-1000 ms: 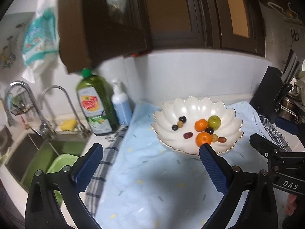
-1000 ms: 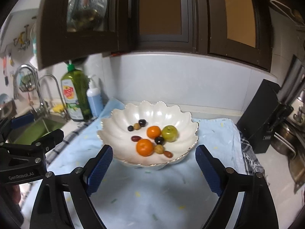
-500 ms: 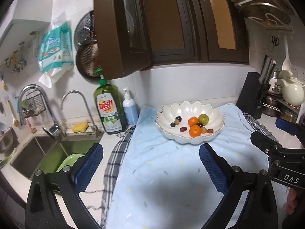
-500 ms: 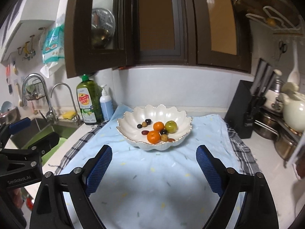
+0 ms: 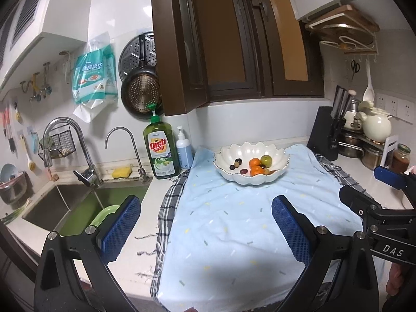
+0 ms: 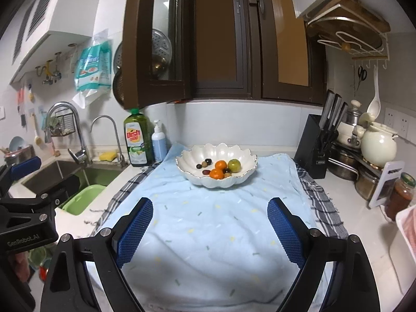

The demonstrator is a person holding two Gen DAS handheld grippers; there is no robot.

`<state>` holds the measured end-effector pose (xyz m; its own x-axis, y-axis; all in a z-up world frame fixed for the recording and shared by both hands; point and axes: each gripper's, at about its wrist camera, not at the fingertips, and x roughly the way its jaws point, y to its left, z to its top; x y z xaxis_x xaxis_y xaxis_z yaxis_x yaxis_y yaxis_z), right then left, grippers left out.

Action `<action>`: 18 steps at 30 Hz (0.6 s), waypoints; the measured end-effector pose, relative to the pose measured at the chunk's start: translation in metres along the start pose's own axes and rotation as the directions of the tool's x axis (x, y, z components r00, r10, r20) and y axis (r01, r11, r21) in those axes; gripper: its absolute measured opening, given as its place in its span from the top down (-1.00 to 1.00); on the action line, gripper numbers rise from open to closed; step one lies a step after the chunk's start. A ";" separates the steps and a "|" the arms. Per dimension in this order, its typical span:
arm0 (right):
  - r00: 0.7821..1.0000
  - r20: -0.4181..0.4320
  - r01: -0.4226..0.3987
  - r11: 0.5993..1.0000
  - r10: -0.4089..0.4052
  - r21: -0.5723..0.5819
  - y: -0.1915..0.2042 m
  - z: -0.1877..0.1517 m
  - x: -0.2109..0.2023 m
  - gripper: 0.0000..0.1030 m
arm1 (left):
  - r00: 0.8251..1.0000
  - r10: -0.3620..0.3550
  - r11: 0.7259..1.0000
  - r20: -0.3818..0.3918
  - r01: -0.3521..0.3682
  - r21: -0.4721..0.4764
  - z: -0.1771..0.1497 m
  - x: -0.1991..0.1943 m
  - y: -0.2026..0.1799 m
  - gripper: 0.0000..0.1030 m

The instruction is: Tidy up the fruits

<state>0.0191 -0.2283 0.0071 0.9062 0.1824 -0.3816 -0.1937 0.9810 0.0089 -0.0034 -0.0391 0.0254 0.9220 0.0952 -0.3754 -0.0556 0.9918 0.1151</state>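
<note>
Fruit sits in the scalloped white bowl (image 6: 217, 167) at twelve o'clock on the light blue cloth (image 6: 208, 234): two oranges (image 6: 221, 165), one green apple (image 6: 234, 166), several small dark pieces too small to count. Only the right view shows the red-filled jar (image 6: 400, 195) fully. Left gripper (image 5: 205, 231) and right gripper (image 6: 210, 230) both gape wide, empty.

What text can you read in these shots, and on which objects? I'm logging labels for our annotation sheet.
"Dish soap" and "LEMON": green dish soap bottle.
"DAS": right gripper body, seen from the left wrist.
"GenRobot.AI": left gripper body, seen from the right wrist.
Teal hanging packet: Chinese characters, too blurred to quote.
Blue pump bottle and knife block labels: too small to read.
</note>
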 end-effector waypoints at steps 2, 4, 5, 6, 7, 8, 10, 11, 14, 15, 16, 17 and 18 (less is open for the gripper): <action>1.000 0.008 0.001 1.000 -0.001 -0.006 0.002 -0.002 -0.010 -0.76 | 1.000 -0.010 1.000 0.002 0.010 -0.009 -0.003 -0.007 0.000 -1.00; 1.000 0.018 0.006 1.000 -0.006 -0.011 0.005 -0.005 -0.020 -0.76 | 1.000 -0.025 1.000 0.002 0.025 -0.017 -0.006 -0.016 0.001 -1.00; 1.000 0.019 0.006 1.000 -0.006 -0.012 0.006 -0.006 -0.024 -0.76 | 0.999 -0.033 0.999 0.002 0.033 -0.020 -0.008 -0.020 0.001 -1.00; 1.000 0.021 0.006 1.000 -0.006 -0.014 0.006 -0.007 -0.027 -0.76 | 0.999 -0.039 0.999 0.002 0.039 -0.021 -0.009 -0.022 0.000 -1.00; 1.000 0.022 0.007 1.000 -0.006 -0.018 0.007 -0.008 -0.031 -0.76 | 0.999 -0.045 0.999 0.003 0.045 -0.025 -0.010 -0.026 0.000 -1.00; 1.000 0.022 0.007 1.000 -0.007 -0.021 0.008 -0.009 -0.034 -0.76 | 0.999 -0.050 0.998 0.005 0.050 -0.026 -0.011 -0.029 -0.001 -1.00; 1.000 0.027 0.008 1.000 -0.007 -0.023 0.009 -0.011 -0.040 -0.76 | 0.998 -0.056 0.998 0.008 0.056 -0.025 -0.012 -0.034 -0.002 -1.00; 1.000 0.030 0.009 1.000 -0.008 -0.024 0.009 -0.011 -0.042 -0.76 | 0.998 -0.057 0.998 0.012 0.057 -0.024 -0.013 -0.036 -0.002 -1.00; 0.999 0.036 0.016 0.999 -0.015 -0.031 0.010 -0.013 -0.048 -0.76 | 0.998 -0.062 0.998 0.026 0.062 -0.015 -0.014 -0.042 -0.003 -1.00; 0.999 0.039 0.022 0.999 -0.020 -0.030 0.010 -0.014 -0.049 -0.76 | 0.998 -0.062 0.998 0.030 0.063 -0.014 -0.014 -0.044 -0.004 -1.00; 0.999 0.041 0.024 0.999 -0.023 -0.028 0.009 -0.014 -0.050 -0.76 | 0.997 -0.063 0.998 0.034 0.064 -0.012 -0.014 -0.045 -0.004 -1.00; 0.999 0.041 0.025 0.999 -0.023 -0.026 0.008 -0.015 -0.051 -0.76 | 0.997 -0.064 0.998 0.037 0.064 -0.010 -0.014 -0.046 -0.005 -1.00; 0.999 0.041 0.026 0.999 -0.025 -0.024 0.008 -0.015 -0.052 -0.76 | 0.997 -0.064 0.998 0.039 0.065 -0.009 -0.014 -0.047 -0.005 -1.00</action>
<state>-0.0353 -0.2309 0.0134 0.9254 0.1601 -0.3434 -0.1790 0.9836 -0.0237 -0.0517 -0.0472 0.0299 0.9380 0.0280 -0.3456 0.0007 0.9966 0.0827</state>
